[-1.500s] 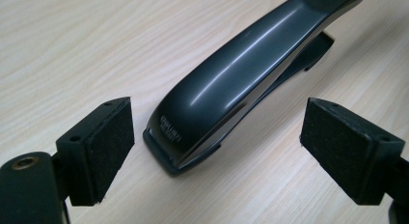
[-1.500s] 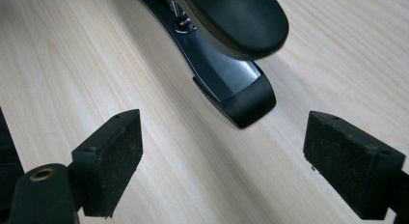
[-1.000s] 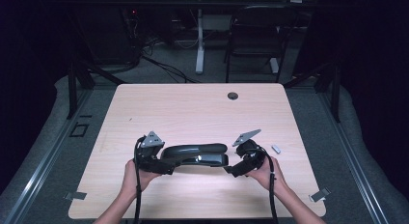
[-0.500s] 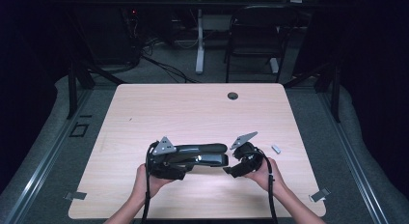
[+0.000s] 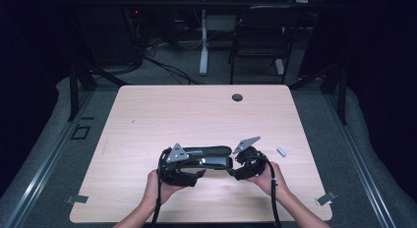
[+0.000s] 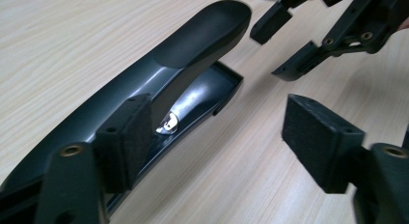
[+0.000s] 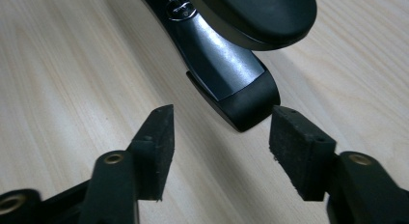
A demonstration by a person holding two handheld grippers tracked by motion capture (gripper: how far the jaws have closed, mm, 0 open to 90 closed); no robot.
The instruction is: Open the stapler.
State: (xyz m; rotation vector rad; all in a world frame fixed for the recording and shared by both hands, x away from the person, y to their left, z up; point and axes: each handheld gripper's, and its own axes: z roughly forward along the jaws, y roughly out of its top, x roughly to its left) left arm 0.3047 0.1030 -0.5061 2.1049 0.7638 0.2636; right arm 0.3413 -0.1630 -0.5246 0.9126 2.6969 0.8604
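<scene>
A long black stapler (image 5: 209, 156) with a grey metal inside lies on the table near the front edge, its handle raised. My left gripper (image 5: 195, 176) is open at the stapler's left part. In the left gripper view the stapler (image 6: 193, 55) runs past the left pad (image 6: 126, 137), and the gap of that gripper (image 6: 224, 137) holds only bare table. My right gripper (image 5: 236, 171) is open at the stapler's right end. The stapler's front tip (image 7: 246, 105) sits just beyond the right gripper's (image 7: 226, 149) open jaws, apart from both pads. The right gripper (image 6: 308, 40) also appears at the top right of the left gripper view.
A small silver piece (image 5: 281, 151) lies on the table (image 5: 196, 110) to the right of my right hand. A round cable hole (image 5: 237, 97) is at the far edge. Metal clips (image 5: 326, 198) sit by the front corners. A chair (image 5: 258, 36) stands beyond the table.
My left gripper has slid to the right along the stapler, closer to the right gripper. The right gripper and the stapler have hardly moved.
</scene>
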